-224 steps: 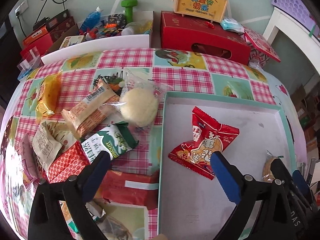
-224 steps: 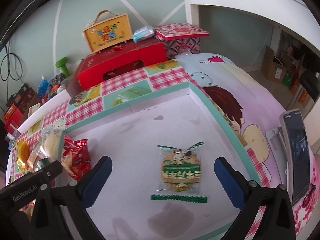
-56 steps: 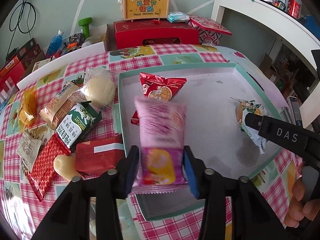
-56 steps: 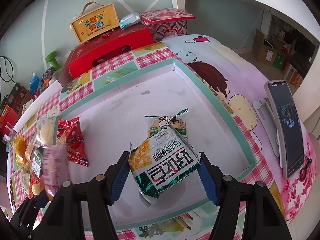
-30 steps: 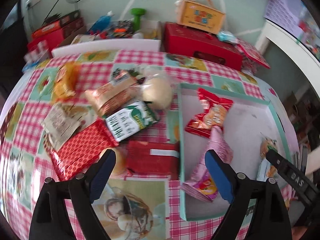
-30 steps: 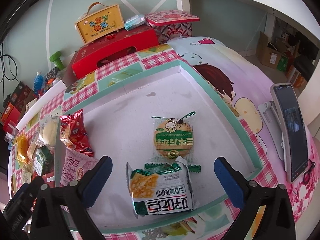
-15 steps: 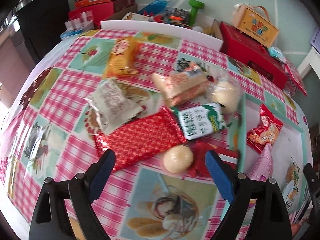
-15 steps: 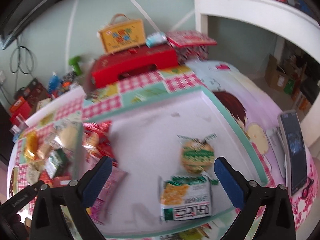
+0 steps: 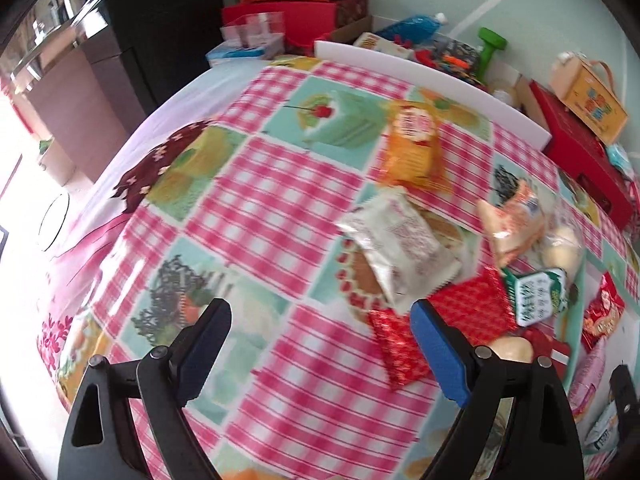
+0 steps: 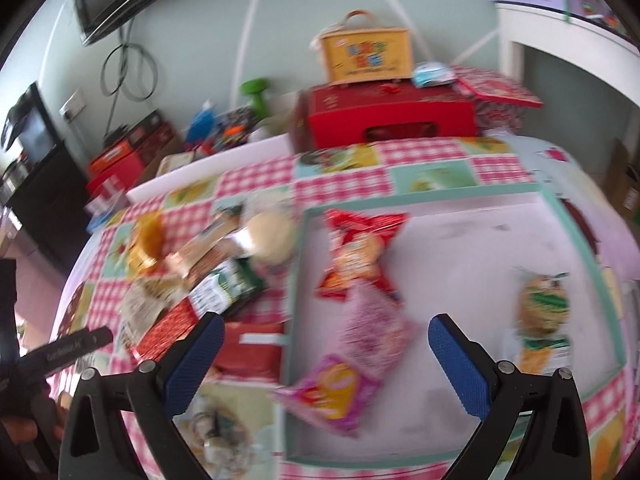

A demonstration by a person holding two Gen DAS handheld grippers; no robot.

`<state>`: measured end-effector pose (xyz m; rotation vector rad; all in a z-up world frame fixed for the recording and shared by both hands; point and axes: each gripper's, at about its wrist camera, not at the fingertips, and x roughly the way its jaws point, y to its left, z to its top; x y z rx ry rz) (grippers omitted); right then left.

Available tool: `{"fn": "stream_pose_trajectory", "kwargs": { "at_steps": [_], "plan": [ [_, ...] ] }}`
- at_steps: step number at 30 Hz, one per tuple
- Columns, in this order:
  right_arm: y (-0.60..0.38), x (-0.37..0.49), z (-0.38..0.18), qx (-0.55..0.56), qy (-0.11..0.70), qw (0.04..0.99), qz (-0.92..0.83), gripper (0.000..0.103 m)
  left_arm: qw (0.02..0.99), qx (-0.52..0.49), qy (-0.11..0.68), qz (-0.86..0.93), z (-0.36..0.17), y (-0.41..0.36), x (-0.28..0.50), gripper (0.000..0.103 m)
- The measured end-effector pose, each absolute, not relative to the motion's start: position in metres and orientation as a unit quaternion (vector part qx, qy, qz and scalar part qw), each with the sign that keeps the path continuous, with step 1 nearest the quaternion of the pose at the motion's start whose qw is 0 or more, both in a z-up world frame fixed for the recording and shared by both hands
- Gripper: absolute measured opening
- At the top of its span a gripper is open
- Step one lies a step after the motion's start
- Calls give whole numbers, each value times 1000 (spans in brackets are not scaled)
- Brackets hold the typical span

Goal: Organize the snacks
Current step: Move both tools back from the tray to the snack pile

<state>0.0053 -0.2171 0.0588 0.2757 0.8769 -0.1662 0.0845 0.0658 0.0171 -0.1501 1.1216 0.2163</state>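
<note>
My left gripper (image 9: pixel 320 336) hangs open and empty over bare checked tablecloth, left of the loose snack pile. That pile holds a white packet (image 9: pixel 400 248), a red checked packet (image 9: pixel 452 320), an orange packet (image 9: pixel 414 144) and a green-and-white biscuit pack (image 9: pixel 536 292). My right gripper (image 10: pixel 326 346) is open and empty above the left wall of the teal-rimmed tray (image 10: pixel 582 264). In the tray lie a pink packet (image 10: pixel 360 352), a red packet (image 10: pixel 356 252) and a round green-striped snack (image 10: pixel 542 300). A dark red packet (image 10: pixel 248 348) lies just left of the tray.
A red box (image 10: pixel 392 120) with a yellow carry case (image 10: pixel 366 58) on it stands behind the table. A white board (image 9: pixel 428 68) runs along the back edge. A dark cabinet (image 9: pixel 160 20) stands at the far left. A hand (image 10: pixel 24 436) holds the other gripper at lower left.
Both views have swung left. The left gripper has moved away from the tray past the snack pile to bare cloth. The right gripper has shifted from the tray's middle toward its left wall.
</note>
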Motion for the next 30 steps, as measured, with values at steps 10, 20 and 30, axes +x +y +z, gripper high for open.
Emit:
{"fn": "stream_pose_trajectory", "kwargs": {
  "at_steps": [10,20,30],
  "plan": [
    [-183,23,42,125,449,884,-37,103,826,-120,535,133,9,110,85,91],
    [-159,42,26,106,456,884,-11,103,820,-87,560,80,-5,78,103,91],
    [-152,50,8,85,474,876,-16,97,830,-90,548,40,-10,51,127,91]
  ]
}}
